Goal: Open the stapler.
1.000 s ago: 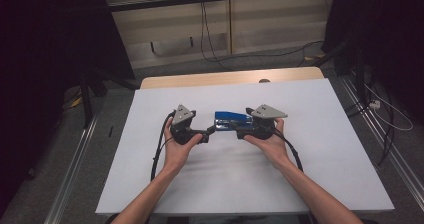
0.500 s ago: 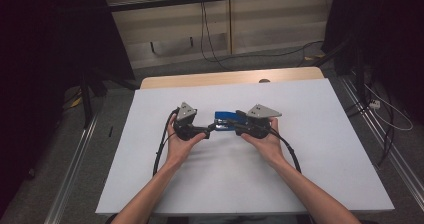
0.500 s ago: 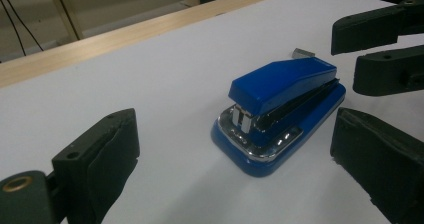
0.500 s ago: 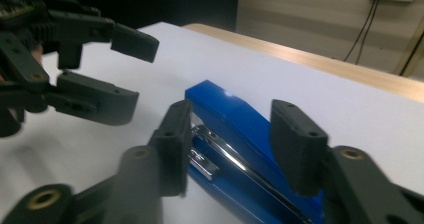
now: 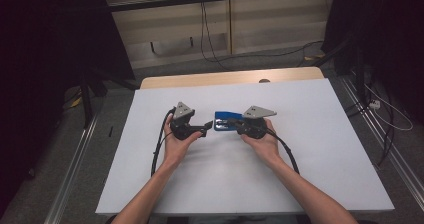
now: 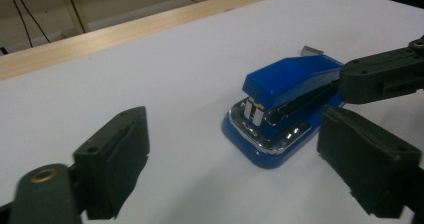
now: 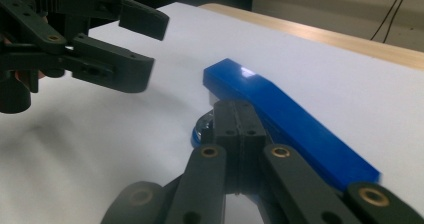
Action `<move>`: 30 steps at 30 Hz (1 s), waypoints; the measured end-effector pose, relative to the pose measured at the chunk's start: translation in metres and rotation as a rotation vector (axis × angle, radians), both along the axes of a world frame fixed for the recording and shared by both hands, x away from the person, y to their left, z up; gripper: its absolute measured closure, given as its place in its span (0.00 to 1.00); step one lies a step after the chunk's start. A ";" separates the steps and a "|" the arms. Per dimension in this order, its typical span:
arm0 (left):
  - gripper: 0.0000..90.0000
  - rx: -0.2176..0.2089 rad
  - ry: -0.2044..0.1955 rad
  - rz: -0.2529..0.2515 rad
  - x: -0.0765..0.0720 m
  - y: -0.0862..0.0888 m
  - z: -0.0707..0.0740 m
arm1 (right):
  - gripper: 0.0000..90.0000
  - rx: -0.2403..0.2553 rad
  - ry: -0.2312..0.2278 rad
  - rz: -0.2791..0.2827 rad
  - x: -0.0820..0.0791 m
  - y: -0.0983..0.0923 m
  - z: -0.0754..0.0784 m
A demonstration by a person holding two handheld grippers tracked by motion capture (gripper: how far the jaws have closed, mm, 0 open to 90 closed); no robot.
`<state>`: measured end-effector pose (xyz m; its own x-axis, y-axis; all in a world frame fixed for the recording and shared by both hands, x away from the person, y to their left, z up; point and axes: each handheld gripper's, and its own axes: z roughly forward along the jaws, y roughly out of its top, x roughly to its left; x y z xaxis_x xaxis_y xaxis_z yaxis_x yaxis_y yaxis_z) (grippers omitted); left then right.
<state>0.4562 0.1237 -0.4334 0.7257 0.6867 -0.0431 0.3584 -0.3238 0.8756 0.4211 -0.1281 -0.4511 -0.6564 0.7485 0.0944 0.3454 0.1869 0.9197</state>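
We count one blue stapler (image 5: 223, 121) on the white table (image 5: 320, 149), near the middle and a little toward the far edge, lying flat on its base between our two hands. In the left gripper view its nose faces us, with the chrome plate and staple channel showing under the blue top. One small grey strip of staples (image 6: 312, 50) lies on the white surface just behind it.

We hold two grippers, one per hand. The left gripper (image 6: 235, 169) stands wide, its two black jaws well apart; they have just been closing a little, and nothing lies between them, the stapler sitting just ahead of the gap toward the right-hand jaw. In the high view this gripper sits just left of the stapler's nose.

The right gripper (image 7: 240, 129) has just closed: its two jaws meet pad to pad in its own view, with no gap. They rest beside the stapler's long blue top, at its near flank. We cannot tell whether the closed tips touch it.

One cable trails from each gripper, two in all.
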 end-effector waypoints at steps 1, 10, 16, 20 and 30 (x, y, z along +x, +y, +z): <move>0.20 0.005 0.000 0.001 0.000 -0.001 0.000 | 1.00 -0.005 0.008 0.003 0.001 0.002 -0.001; 0.37 0.003 0.008 0.024 0.002 -0.005 0.003 | 1.00 -0.056 0.008 0.004 0.008 0.008 0.003; 0.62 -0.001 0.055 0.014 0.007 -0.004 -0.002 | 1.00 -0.082 0.025 0.003 0.010 0.010 -0.001; 0.78 0.011 0.080 0.014 0.010 -0.006 -0.007 | 1.00 -0.098 0.038 0.015 0.015 0.014 -0.005; 1.00 0.064 0.095 -0.046 0.014 -0.020 -0.014 | 1.00 -0.156 0.060 0.038 0.019 0.023 -0.006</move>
